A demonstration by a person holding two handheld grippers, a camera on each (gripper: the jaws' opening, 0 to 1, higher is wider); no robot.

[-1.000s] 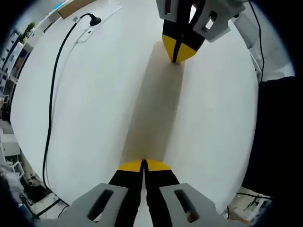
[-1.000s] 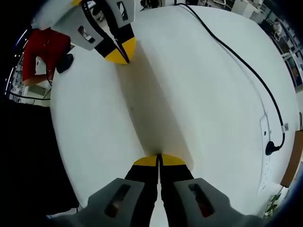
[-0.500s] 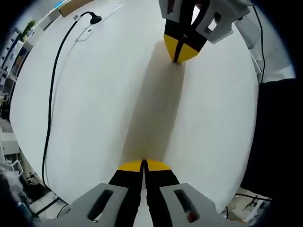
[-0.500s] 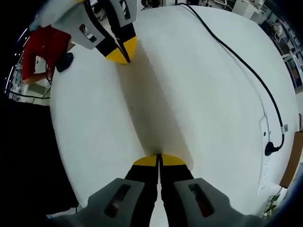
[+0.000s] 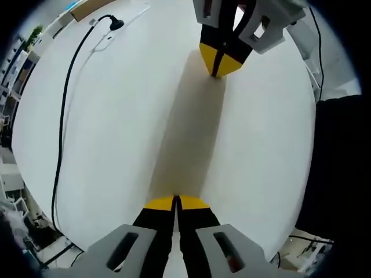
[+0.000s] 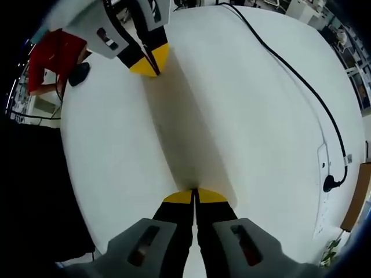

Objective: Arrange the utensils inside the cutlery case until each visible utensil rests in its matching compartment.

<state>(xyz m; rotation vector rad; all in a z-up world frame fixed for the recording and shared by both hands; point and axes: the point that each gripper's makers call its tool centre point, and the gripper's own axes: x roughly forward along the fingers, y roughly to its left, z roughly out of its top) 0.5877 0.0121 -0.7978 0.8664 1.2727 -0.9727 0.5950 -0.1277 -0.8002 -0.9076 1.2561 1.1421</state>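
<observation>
the left gripper (image 5: 175,198) and right gripper (image 6: 194,192) are both clenched on nothing, tips facing across the bare white table (image 5: 116,127); likely a resting pose. no cutlery case or utensils lie ahead; a black cable (image 6: 301,87) runs well beside the right gripper.

Black cable (image 5: 62,133) cut off at the table edge (image 5: 35,191); background shelving too blurred.

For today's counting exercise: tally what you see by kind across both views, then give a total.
Grippers: 2, left gripper and right gripper, both shut
White table: 1
Black cable: 1
Total: 4
</observation>
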